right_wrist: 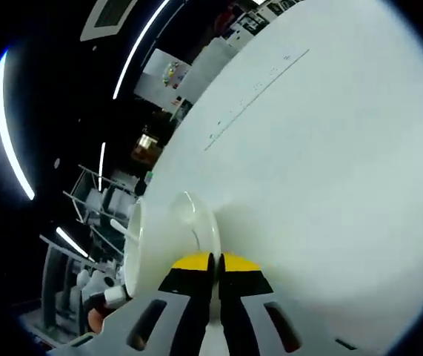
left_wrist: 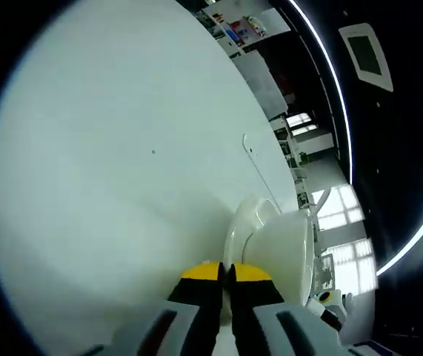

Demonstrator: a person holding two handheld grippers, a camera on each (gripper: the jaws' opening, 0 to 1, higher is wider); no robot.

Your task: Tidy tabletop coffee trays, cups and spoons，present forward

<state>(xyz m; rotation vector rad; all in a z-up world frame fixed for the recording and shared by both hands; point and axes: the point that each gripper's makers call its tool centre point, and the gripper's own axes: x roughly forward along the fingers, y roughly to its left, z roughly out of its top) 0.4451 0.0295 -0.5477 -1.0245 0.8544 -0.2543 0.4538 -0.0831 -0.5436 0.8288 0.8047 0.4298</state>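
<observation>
1. The white tabletop takes up most of the left gripper view, strongly tilted; in the right gripper view the same kind of white surface is tilted the other way.
2. In the left gripper view a white cup sits on a white saucer, just ahead of the jaws and slightly to their right.
3. In the right gripper view a white saucer or shallow dish lies right at the jaw tips, a little to their left.
4. The left gripper has its yellow-tipped jaws pressed almost together, pinching the saucer's near rim.
5. The right gripper likewise has its jaws nearly closed on the dish's edge.
</observation>
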